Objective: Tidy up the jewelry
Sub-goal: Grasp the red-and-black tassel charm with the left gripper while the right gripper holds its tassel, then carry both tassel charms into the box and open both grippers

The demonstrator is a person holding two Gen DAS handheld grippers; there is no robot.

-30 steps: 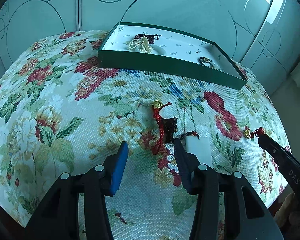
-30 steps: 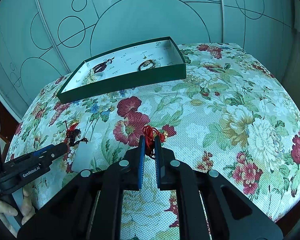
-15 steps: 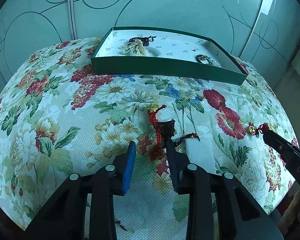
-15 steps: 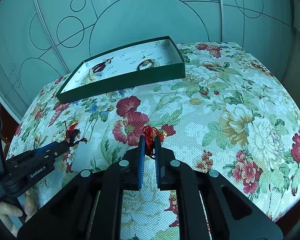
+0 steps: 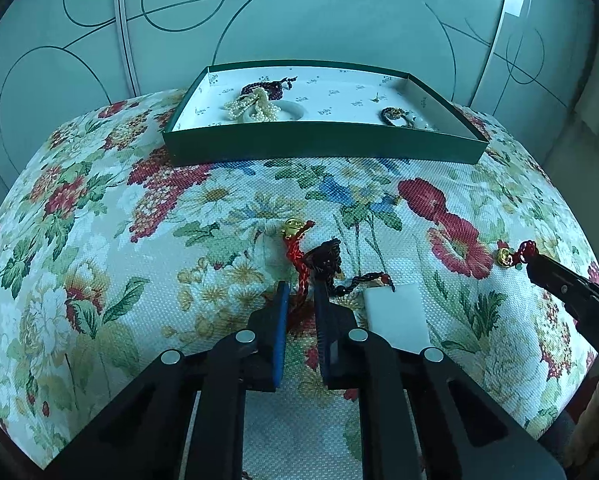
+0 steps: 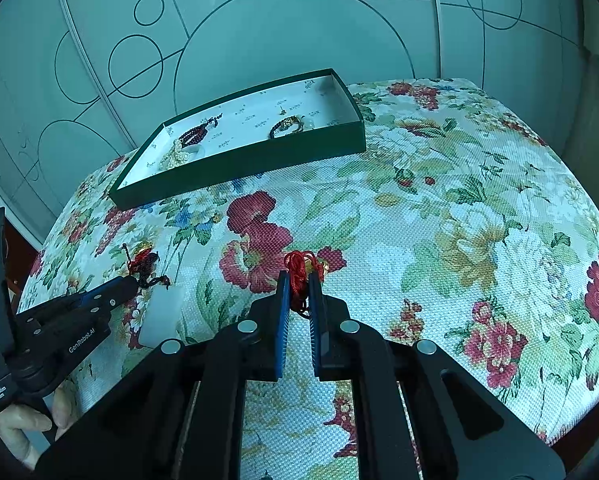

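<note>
While the left tongs (image 5: 299,292) pinch one red cord (image 5: 299,276), the right tongs (image 6: 298,284) clamp another red cord (image 6: 298,266).

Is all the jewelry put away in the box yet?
Not yet. The box already holds pearls, dark beads and a bracelet. The left gripper is closed on a red cord, the right gripper on another red cord. Both remain outside, plus a white pendant.

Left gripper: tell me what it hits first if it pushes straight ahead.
The left gripper already has the red cord between its fingers; ahead lie its gold charm, then the green tray. Depth is uncertain.
</note>
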